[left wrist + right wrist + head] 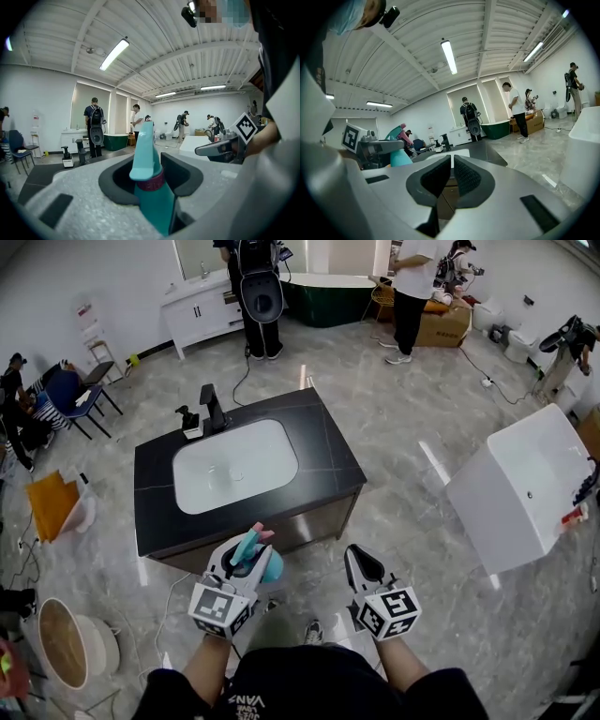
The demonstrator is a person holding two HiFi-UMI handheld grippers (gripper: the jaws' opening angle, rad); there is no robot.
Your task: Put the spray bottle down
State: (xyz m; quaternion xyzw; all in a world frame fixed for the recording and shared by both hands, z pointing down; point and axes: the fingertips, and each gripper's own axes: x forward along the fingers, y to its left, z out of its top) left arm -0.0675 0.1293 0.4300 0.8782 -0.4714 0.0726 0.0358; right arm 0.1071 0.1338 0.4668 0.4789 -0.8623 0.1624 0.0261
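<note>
The left gripper's [151, 174] jaws stand partway closed, clamped on a teal plastic spray bottle [149, 187] just below its dark-red collar, with the nozzle head rising upright between them. In the head view the bottle [270, 565] shows a pink trigger and hangs in the air in front of the person, just near of the dark cabinet's near edge and over the grey floor, touching no surface. The right gripper's [453, 176] jaws are drawn close together with only a slit between them and nothing in it; it is held level beside the left one, a little to its right. Farther out stands a black stone-topped vanity cabinet [328, 460] with a white inset basin [234, 465] and a black tap [214, 409] at its far left side. By my reading nothing of the task is done: the bottle is not yet over any resting place. What is left is to carry it over a flat spot, probably the black top, lower it until the base sits, then open the left jaws and draw away
</note>
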